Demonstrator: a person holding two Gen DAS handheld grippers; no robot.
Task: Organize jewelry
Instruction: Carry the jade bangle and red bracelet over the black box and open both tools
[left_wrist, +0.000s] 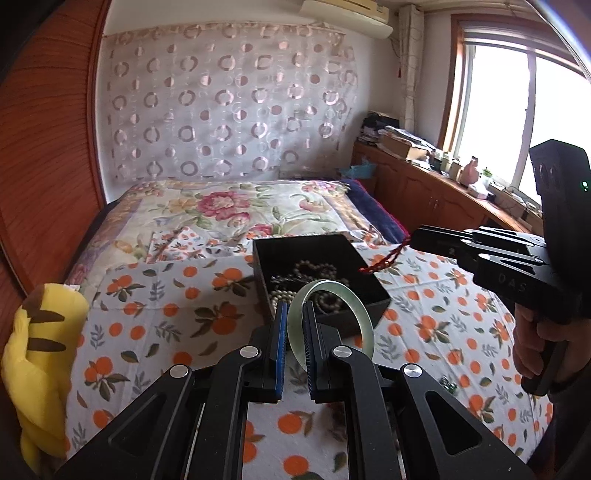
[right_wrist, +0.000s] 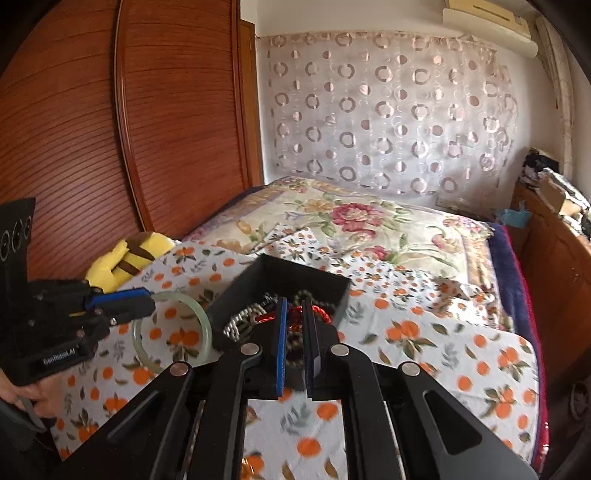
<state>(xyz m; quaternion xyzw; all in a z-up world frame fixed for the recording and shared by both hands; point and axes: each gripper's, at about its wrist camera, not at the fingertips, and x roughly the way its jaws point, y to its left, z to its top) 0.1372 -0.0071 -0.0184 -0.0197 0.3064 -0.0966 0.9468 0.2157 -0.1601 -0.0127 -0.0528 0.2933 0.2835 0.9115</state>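
A black jewelry box sits on the orange-print bed cloth and holds several bead strings. My left gripper is shut on a pale green jade bangle, held upright just in front of the box; it also shows in the right wrist view with the bangle. My right gripper is shut on a red braided cord over the box. In the left wrist view the right gripper holds the cord dangling above the box's right side.
A yellow plush toy lies at the bed's left edge by the wooden headboard. A floral quilt covers the far bed. A wooden cabinet with clutter runs under the window. A small dark jewel lies on the cloth.
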